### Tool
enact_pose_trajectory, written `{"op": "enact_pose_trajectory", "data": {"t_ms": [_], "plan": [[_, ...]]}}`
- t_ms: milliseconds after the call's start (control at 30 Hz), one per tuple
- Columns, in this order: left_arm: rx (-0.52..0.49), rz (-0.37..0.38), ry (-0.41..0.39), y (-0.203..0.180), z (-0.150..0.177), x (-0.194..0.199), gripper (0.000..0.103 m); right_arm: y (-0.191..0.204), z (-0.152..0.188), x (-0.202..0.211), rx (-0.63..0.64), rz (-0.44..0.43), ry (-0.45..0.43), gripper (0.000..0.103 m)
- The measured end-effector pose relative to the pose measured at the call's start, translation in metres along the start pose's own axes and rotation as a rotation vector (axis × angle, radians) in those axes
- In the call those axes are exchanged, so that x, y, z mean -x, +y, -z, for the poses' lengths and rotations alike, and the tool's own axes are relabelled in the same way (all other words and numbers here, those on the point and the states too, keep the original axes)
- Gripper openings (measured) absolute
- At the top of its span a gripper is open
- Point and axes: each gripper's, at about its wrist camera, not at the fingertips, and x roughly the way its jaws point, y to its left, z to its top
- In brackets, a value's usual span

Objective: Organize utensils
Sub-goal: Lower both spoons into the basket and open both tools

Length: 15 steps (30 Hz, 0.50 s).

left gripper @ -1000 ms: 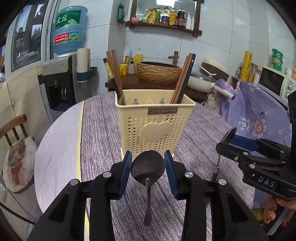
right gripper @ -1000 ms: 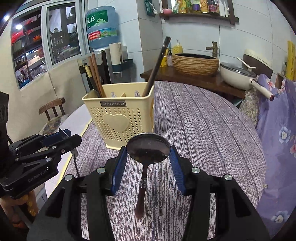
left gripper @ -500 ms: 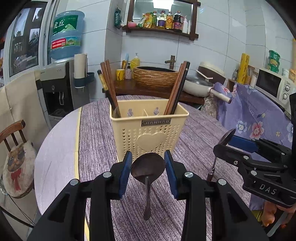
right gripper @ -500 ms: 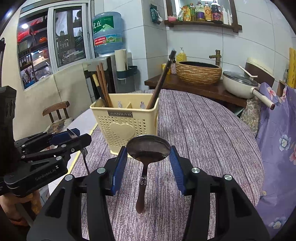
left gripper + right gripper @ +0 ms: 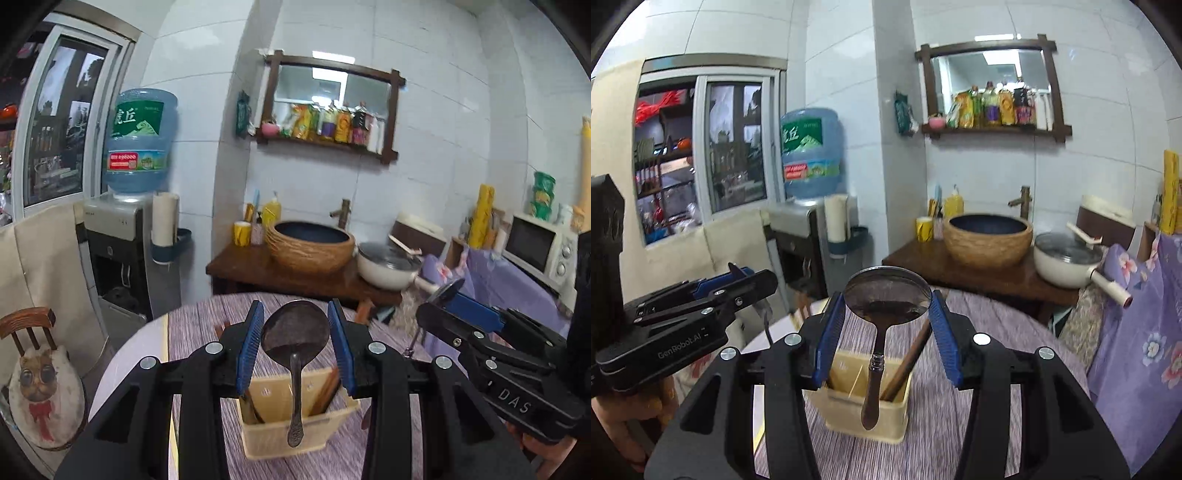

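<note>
My left gripper (image 5: 295,341) is shut on the bowl of a dark metal spoon (image 5: 295,332), whose handle hangs down over the cream utensil caddy (image 5: 291,432). My right gripper (image 5: 886,325) is shut on the bowl of a wider dark spoon (image 5: 886,293), its handle also dangling above the caddy (image 5: 864,410). Both grippers are held high over the caddy, which stands on the purple striped tablecloth (image 5: 979,424) and holds chopsticks (image 5: 908,362). Each gripper shows in the other's view: the right gripper (image 5: 480,332) at the right, the left gripper (image 5: 701,295) at the left.
Behind the table a wooden counter (image 5: 258,266) carries a woven basin (image 5: 310,247) and a white pan (image 5: 388,266). A water dispenser (image 5: 122,240) stands at the left, a chair with a cat cushion (image 5: 40,376) lower left, a microwave (image 5: 539,251) at the right.
Both grippers rose with their spoons from table level in front of the caddy to well above it. The view now looks down into the caddy. Both grips are unchanged.
</note>
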Motion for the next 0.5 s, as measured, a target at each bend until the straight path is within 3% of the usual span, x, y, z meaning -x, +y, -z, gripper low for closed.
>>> {"op": "enact_pose_trajectory", "data": {"t_ms": [200,500], "plan": [[0.034,-0.058,-0.004,0.009,0.006,-0.032,0.036,0.002,-0.010,-0.039,0.008,0.052,-0.007,0.048],[0.053,-0.054,0.071,0.017,0.060,-0.054,0.036,0.007,0.045,-0.077,0.032,0.077,0.065,0.048]]}}
